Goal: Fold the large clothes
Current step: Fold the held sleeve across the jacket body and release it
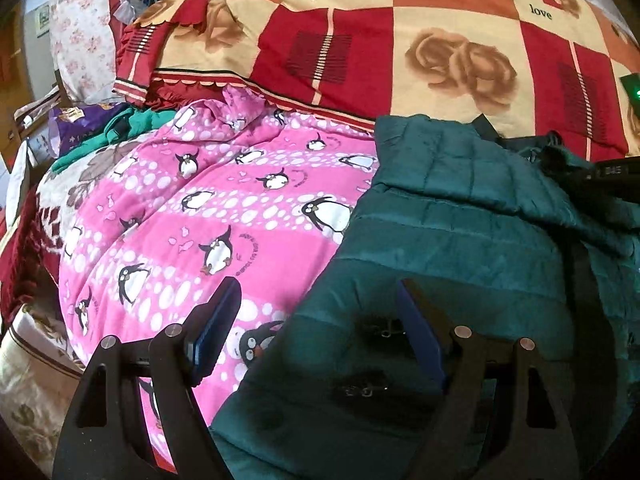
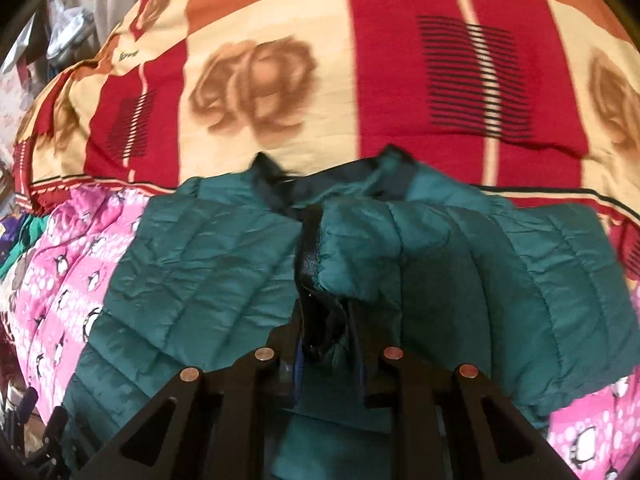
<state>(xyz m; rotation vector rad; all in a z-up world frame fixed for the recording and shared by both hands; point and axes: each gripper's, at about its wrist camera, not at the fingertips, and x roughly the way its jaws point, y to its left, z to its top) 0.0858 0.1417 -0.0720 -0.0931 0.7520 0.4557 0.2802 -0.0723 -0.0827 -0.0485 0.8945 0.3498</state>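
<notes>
A teal quilted jacket (image 1: 460, 216) lies spread on a pink penguin blanket (image 1: 208, 208) on a bed. My left gripper (image 1: 316, 320) is open and empty, held over the jacket's left edge with one finger above the blanket. In the right wrist view the jacket (image 2: 208, 256) fills the middle. My right gripper (image 2: 328, 344) is shut on a fold of the jacket's right front and sleeve (image 2: 400, 248), with dark lining bunched between the fingers. The dark collar (image 2: 328, 184) lies at the far edge.
A red and cream rose-patterned quilt (image 1: 400, 48) lies bunched behind the jacket. A floral pillow (image 1: 84, 36) and a heap of green and purple clothes (image 1: 112, 124) sit at the far left. The bed's edge drops away at the left.
</notes>
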